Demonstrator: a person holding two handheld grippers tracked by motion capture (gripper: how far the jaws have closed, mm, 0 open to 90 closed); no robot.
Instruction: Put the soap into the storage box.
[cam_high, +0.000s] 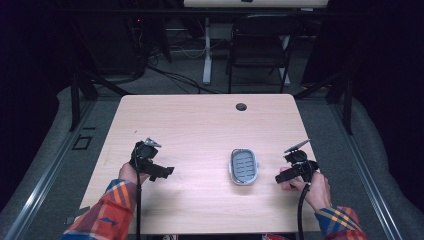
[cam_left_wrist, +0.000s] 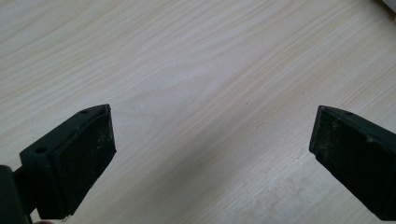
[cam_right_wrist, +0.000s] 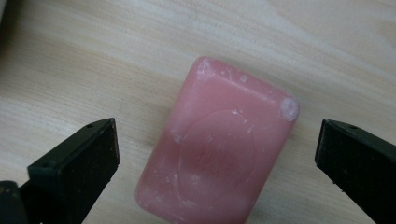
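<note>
A pink bar of soap (cam_right_wrist: 219, 149) lies flat on the light wooden table (cam_high: 200, 130). My right gripper (cam_right_wrist: 218, 123) hovers just above it, open, one jaw on each side and neither touching the bar. In the high view the right gripper (cam_high: 281, 177) sits at the table's right edge, pointing left toward a grey soap dish (cam_high: 244, 166) with a ribbed insert. The dish stands empty a short way left of it. My left gripper (cam_high: 166, 172) is held at the front left, open over bare wood (cam_left_wrist: 212, 112) with nothing between its jaws.
A round cable hole (cam_high: 241, 106) sits near the table's far edge. Beyond the table stand a black folding chair (cam_high: 257, 45) and a white desk leg (cam_high: 206, 50), with cables on the floor. A person's plaid sleeves (cam_high: 107, 212) come in from the bottom.
</note>
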